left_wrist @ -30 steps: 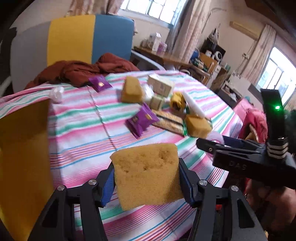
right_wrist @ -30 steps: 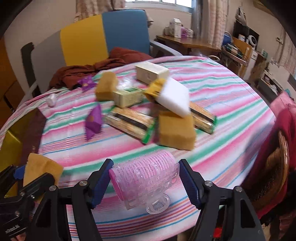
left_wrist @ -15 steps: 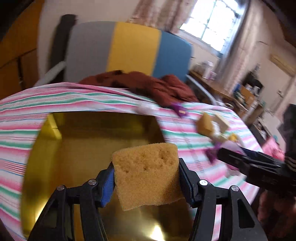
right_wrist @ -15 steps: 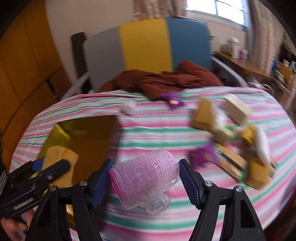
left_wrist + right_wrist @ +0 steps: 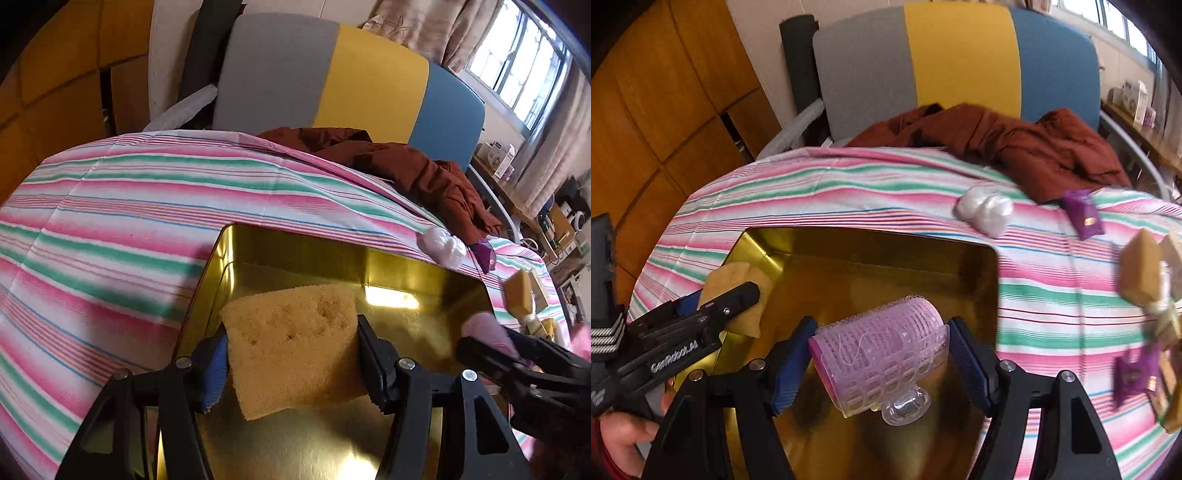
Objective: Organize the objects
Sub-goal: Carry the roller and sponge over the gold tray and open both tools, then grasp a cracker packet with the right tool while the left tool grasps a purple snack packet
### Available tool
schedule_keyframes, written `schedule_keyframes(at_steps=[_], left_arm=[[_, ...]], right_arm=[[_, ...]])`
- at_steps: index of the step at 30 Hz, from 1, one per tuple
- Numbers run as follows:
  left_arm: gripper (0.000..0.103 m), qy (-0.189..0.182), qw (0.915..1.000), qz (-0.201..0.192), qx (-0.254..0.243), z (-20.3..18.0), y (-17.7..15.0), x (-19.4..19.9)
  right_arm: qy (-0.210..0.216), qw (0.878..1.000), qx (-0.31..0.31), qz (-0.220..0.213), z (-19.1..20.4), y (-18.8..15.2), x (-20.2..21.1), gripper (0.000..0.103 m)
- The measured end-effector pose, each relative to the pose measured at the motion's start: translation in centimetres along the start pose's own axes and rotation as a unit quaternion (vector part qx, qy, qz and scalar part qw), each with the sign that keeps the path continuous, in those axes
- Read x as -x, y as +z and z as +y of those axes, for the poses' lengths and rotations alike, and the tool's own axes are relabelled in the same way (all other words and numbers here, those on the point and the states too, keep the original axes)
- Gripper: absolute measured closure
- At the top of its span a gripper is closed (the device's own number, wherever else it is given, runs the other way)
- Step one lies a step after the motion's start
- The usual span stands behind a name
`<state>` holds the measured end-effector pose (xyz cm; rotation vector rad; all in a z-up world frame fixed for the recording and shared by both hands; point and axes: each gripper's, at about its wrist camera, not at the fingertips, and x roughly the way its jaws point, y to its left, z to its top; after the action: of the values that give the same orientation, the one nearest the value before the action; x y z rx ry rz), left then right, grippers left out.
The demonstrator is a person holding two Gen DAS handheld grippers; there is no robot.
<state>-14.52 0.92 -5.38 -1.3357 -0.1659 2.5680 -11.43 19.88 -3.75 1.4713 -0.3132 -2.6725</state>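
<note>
My left gripper [image 5: 291, 354] is shut on a yellow sponge [image 5: 291, 343] and holds it over the open gold tin box [image 5: 332, 254]. My right gripper [image 5: 879, 350] is shut on a pink hair roller [image 5: 882, 347] and holds it over the same gold tin box [image 5: 871, 251]. The left gripper [image 5: 713, 306] with its sponge [image 5: 738, 280] shows at the left of the right wrist view. The right gripper's roller [image 5: 484, 328] shows at the right of the left wrist view.
On the striped tablecloth [image 5: 849, 192] lie a white plastic wad [image 5: 986, 210], purple packets [image 5: 1084, 214], another sponge [image 5: 1137, 273] and small boxes at the right. A brown cloth [image 5: 997, 136] lies at the table's far edge, before a grey, yellow and blue chair [image 5: 960, 62].
Both grippers have swung left from the pile of objects to above the gold tin box, each still holding its object.
</note>
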Motion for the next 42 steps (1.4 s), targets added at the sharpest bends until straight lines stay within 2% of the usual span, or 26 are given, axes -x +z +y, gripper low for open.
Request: schedule_keyframes(at_steps=[5,7,9,14,22,28,32,35,42], left_arm=[[0.033,0.016,0.9998,-0.005,0.008,-0.1,1.3,-0.4],[0.026,0.021,0.9995,-0.015,0.017,0.2,1.7,0.2],[0.014,0.02,0.9991,-0.028,0.023,0.5,1.8,0.8],[0.006,0.024,0.9959,-0.067,0.056,1.3,1.7,2.9],[0.001,0.036,0.9889,-0.099,0.105,1.5,-0.6,5.6],[0.0,0.031,0.9916,-0.106,0.068,-1.1,-3.0,6.9],[0.0,0.004,0.9944,-0.097,0.043,-3.3,-4.3,7.3],[0.0,-0.022,0.9954,-0.085,0.037,-5.0,-5.0,7.5],[0.0,-0.069,0.9953,-0.068,0.001,-9.5,-6.2,8.2]], right_arm=[[0.039,0.998,-0.05,-0.001,-0.6,1.6,-2.8,0.029],[0.052,0.996,-0.069,-0.003,-0.8,1.9,-3.4,0.022],[0.063,0.994,-0.084,-0.016,-1.1,1.8,-2.9,0.02],[0.066,0.995,-0.066,-0.045,-0.6,1.3,-0.9,0.02],[0.071,0.995,-0.033,-0.065,0.1,0.0,2.5,0.02],[0.046,0.994,-0.019,-0.098,-0.2,-1.9,5.7,0.02],[0.02,0.99,-0.013,-0.14,-1.2,-3.3,8.6,0.02],[0.023,0.989,-0.017,-0.144,-2.6,-4.1,10.0,0.02],[-0.007,0.987,-0.04,-0.154,-6.8,-7.1,12.5,0.02]])
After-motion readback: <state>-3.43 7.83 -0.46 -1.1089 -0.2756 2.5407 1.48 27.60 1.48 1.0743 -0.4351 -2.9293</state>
